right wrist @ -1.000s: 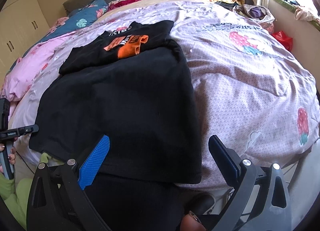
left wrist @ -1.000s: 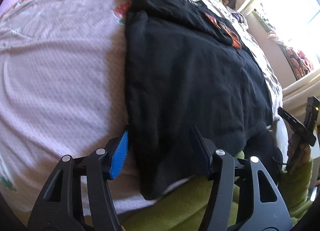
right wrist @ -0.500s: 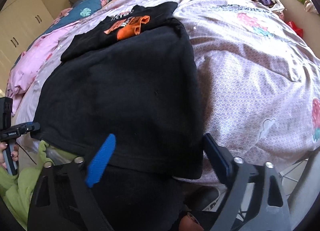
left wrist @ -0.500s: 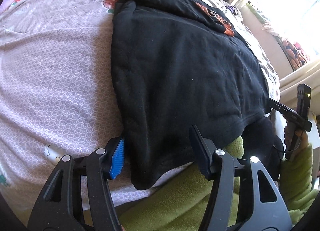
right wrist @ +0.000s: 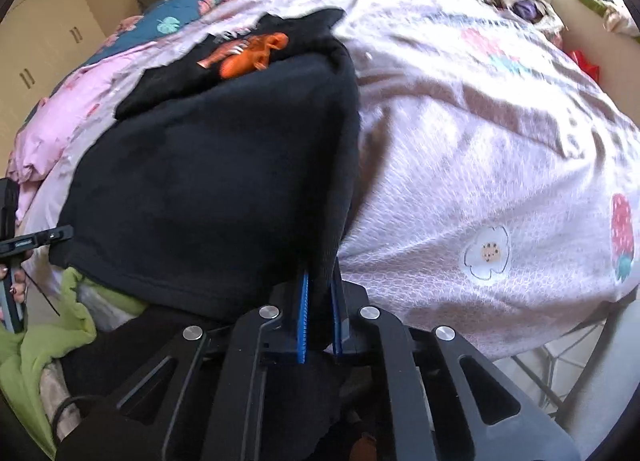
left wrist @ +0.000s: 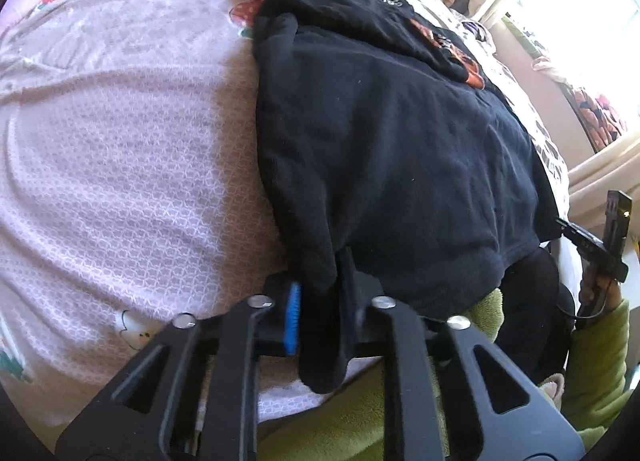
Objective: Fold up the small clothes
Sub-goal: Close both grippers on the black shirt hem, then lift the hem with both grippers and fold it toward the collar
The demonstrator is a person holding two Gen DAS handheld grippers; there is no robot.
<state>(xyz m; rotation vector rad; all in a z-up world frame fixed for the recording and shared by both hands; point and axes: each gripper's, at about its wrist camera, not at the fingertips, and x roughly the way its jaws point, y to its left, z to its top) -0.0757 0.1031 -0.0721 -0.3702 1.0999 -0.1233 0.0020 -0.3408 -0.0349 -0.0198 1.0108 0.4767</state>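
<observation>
both tongs are clamped tight — the left gripper and right gripper each pinch a near hem corner of the black shirt. it lies flat on the pink bedspread — held at both corners, likely to lift the hem evenly for a fold.

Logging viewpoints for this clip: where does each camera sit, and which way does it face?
Left wrist: on the left gripper, aimed down across the bed; jaws shut on the black garment's near left corner; green sleeve visible.
Right wrist: on the right gripper, same aim; shut on the near right corner.
Shared: the garment and pink bedspread; each view shows the other gripper.
</observation>
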